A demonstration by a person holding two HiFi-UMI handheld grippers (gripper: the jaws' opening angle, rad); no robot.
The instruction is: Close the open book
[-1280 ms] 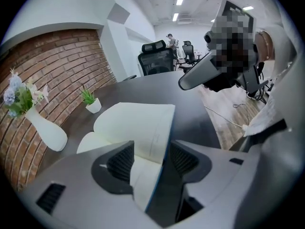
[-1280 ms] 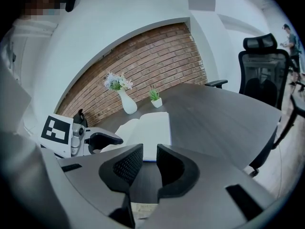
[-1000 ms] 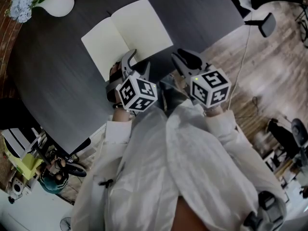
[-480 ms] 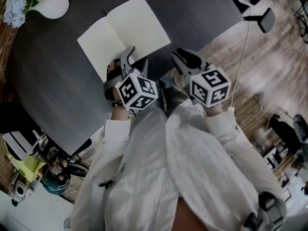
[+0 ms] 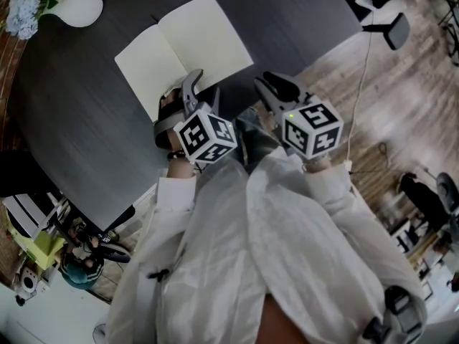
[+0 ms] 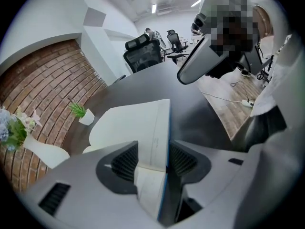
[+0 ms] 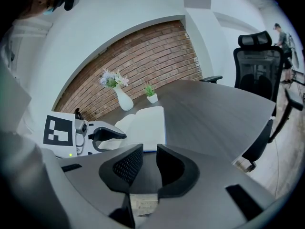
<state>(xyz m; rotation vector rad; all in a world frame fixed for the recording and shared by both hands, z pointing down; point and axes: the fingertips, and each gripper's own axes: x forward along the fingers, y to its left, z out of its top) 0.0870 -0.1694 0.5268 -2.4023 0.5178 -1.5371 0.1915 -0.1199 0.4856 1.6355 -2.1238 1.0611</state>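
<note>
An open book [image 5: 183,49] with blank cream pages and a thin blue cover edge lies flat on the dark round table [image 5: 86,120]. My left gripper [image 5: 192,86] sits at the book's near edge. In the left gripper view its jaws are shut on the pages and cover of the book [image 6: 136,123], which fill the left gripper [image 6: 151,159] between the ribbed pads. My right gripper [image 5: 271,84] hovers to the right of the book, over the table's near edge. In the right gripper view a gap shows in the right gripper [image 7: 149,163], with nothing in it, and the book [image 7: 143,123] lies beyond.
A white vase with flowers [image 5: 72,9] stands at the table's far left, and a small potted plant [image 7: 151,97] stands beside it. A black office chair [image 7: 257,70] is at the table's right side. The wooden floor [image 5: 401,106] lies to the right.
My left gripper has rolled slightly while staying at the book's near edge. My right gripper has kept its place.
</note>
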